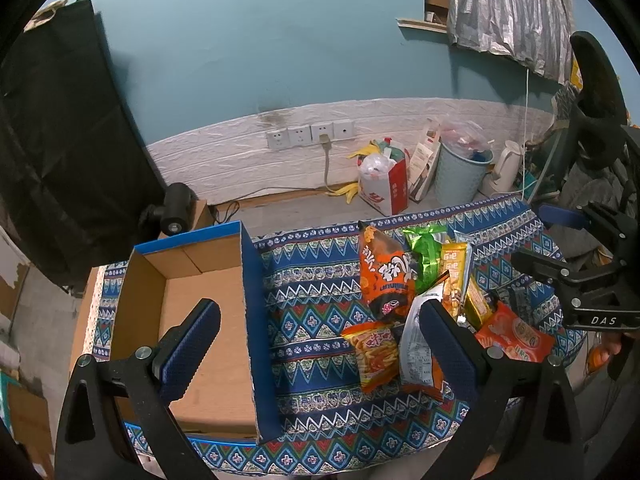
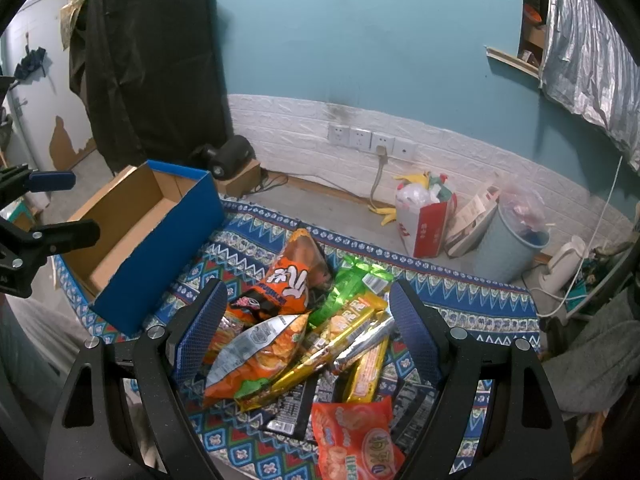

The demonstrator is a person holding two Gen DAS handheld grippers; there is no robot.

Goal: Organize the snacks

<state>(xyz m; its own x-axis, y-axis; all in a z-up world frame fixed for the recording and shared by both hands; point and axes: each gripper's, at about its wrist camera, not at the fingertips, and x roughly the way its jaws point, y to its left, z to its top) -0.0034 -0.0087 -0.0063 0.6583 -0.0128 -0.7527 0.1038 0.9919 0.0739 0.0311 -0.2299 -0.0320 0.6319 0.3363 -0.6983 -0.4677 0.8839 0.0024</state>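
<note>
Snacks (image 2: 304, 344) lie in a loose heap on the patterned cloth (image 2: 460, 292) covering the counter, to the right of a blue cardboard box (image 2: 160, 240) with nothing visible inside. Only the right wrist view shows the black packets (image 2: 286, 416) under the heap, with the right gripper (image 2: 308, 332) open wide above it. In the left wrist view, the left gripper (image 1: 320, 336) is spread open, empty, straddling the box wall (image 1: 256, 320).

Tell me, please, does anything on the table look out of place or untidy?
Yes: the snack packets lie in a jumbled, overlapping heap on the patterned cloth, while the cardboard box beside them holds none.
</note>
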